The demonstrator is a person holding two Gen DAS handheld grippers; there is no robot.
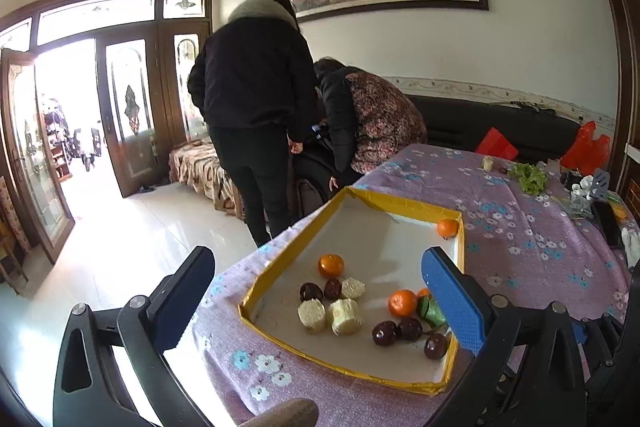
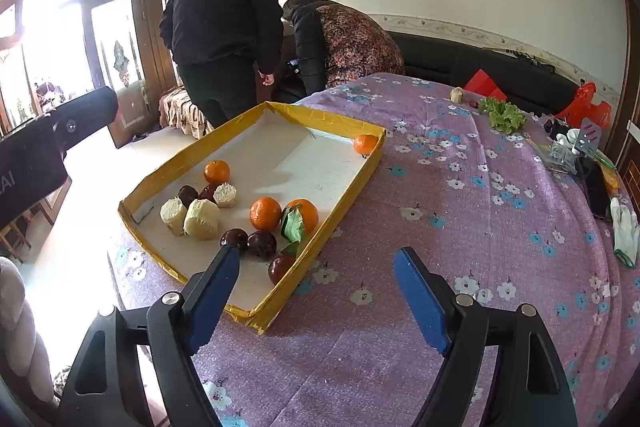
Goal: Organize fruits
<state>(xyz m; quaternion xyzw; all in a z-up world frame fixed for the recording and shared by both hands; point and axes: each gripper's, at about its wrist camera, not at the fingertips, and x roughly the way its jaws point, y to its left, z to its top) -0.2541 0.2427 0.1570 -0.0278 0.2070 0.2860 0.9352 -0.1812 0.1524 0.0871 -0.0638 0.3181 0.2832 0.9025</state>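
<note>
Right wrist view: the yellow-rimmed tray point(image 2: 256, 321) of fruit runs lengthwise away toward the far desk point(image 2: 400, 347) edge; both hand-held grippers, left point(image 1: 320, 291) and right point(image 2: 316, 291), gape empty.

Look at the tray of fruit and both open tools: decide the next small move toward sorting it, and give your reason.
Probably bring the right tool down over the lone orange tangerine in the far corner of the yellow-edged white tray and carry it to the two tangerines lying together. Both tools are open and empty, and the pale corn pieces and dark red jujubes already lie roughly in groups.
</note>
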